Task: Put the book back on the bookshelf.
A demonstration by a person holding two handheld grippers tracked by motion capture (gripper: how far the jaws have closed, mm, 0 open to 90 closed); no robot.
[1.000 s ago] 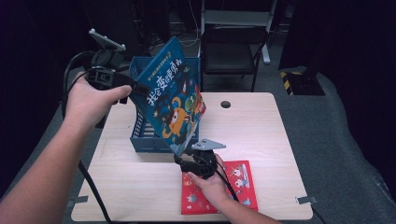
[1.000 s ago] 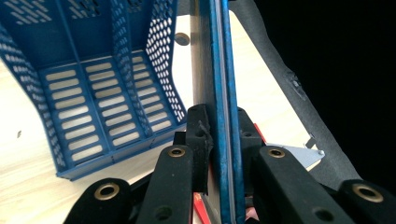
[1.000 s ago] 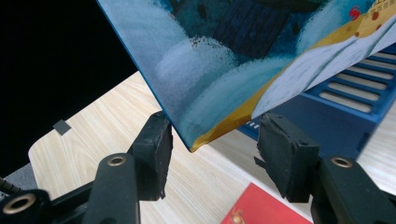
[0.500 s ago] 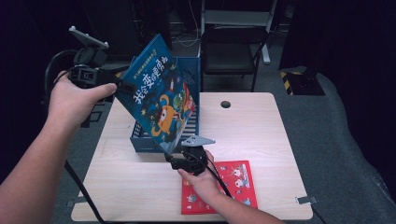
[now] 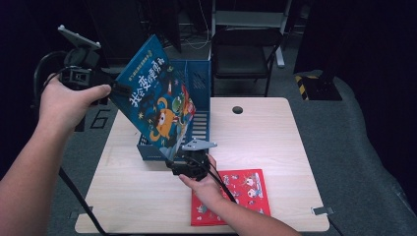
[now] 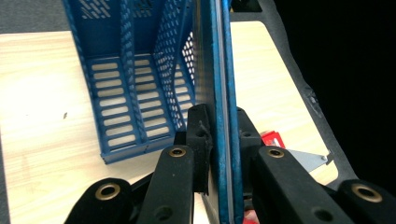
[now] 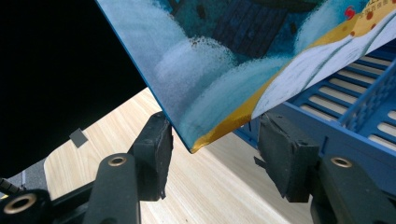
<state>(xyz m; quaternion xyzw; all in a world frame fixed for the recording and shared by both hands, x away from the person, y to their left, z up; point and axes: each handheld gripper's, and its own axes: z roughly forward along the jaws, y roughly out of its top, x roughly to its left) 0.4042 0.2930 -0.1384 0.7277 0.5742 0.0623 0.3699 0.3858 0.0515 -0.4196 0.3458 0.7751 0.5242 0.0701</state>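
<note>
1. High view, far left: the left hand-held gripper (image 5: 115,88) is clamped on the upper edge of the blue picture book (image 5: 156,105), which hangs tilted above the front of the blue file rack (image 5: 201,83).
2. Left gripper view: the book's edge (image 6: 222,93) sits squeezed between both pads, with the rack's slotted compartments (image 6: 135,84) below and to one side. The grip is narrow and at one edge, so I judge the book could pivot or slip if it is swung quickly.
3. Centre: the right hand-held gripper (image 5: 183,158) waits at the book's lower corner with its jaws apart; in the right gripper view that corner (image 7: 198,142) hangs between the pads, touching neither. Closing off-centre could crease the corner or knock the book askew against the rack wall.
4. Right: a red book (image 5: 231,196) lies flat on the surface (image 5: 275,132), partly under the right forearm, which could drag it along.
</note>
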